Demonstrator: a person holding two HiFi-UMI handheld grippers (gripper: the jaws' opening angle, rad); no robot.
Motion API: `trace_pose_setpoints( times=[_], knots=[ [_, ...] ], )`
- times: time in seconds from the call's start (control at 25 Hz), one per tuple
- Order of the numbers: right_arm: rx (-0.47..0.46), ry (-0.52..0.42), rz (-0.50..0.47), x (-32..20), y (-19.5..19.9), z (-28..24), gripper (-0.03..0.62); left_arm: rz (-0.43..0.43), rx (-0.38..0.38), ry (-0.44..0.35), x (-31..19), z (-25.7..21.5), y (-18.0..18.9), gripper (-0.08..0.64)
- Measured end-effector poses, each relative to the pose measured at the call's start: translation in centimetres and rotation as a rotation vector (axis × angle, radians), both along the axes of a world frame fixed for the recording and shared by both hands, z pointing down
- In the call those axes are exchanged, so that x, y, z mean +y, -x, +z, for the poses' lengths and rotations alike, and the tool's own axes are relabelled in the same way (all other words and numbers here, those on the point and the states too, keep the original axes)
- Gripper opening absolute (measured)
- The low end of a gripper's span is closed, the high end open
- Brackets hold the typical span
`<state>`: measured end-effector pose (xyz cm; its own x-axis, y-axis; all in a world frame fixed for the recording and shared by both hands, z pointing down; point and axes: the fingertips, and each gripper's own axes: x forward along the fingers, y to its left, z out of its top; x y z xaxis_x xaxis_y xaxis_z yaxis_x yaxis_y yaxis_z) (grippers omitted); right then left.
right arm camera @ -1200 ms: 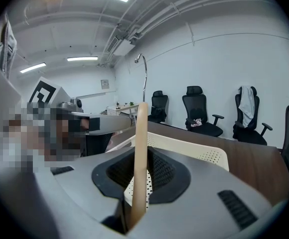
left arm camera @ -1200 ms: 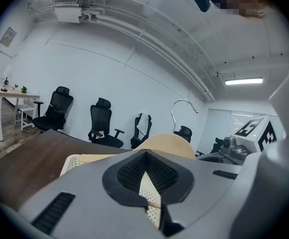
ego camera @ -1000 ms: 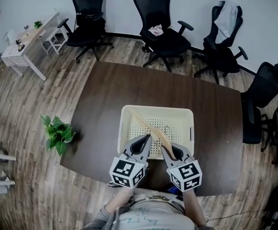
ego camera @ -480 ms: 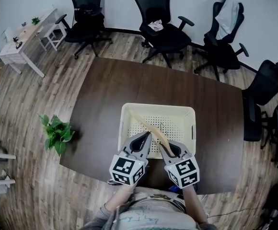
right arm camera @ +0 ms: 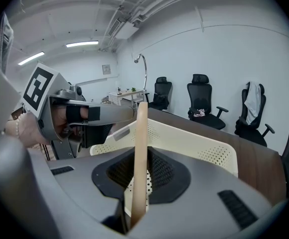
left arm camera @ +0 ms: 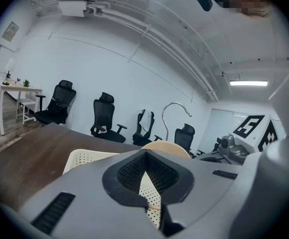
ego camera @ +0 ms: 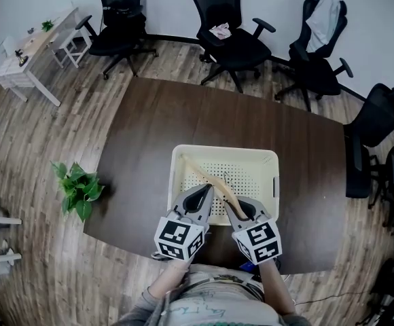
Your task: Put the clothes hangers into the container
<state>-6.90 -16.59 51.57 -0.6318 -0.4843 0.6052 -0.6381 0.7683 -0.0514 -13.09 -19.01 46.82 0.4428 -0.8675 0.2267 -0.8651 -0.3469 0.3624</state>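
Slanting across the cream container (ego camera: 224,151), wooden hanger (ego camera: 207,176) in right claw (ego camera: 228,208).

Office meeting room: swivel chairs (ego camera: 227,29), conference table (ego camera: 156,134).

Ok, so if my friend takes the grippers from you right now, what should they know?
Left gripper: shut and empty, over the near edge of the container, next to the hanger.
Right gripper: shut on one end of the wooden hanger.
Things: the hanger slants across the cream perforated container on the dark table, with its hook pointing up.
Done: the hanger is over the container.
Left: probably lower it in and let go. No other hangers show.
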Motion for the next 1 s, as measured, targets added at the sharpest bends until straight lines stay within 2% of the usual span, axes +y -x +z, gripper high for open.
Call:
trace_pose_setpoints(
  times=[1.0],
  knots=[
    [0.116,0.048,-0.057,-1.9,1.1,2.2,0.058,-0.051,0.002,0.039,-1.4,2.0,2.5,0.011]
  ],
)
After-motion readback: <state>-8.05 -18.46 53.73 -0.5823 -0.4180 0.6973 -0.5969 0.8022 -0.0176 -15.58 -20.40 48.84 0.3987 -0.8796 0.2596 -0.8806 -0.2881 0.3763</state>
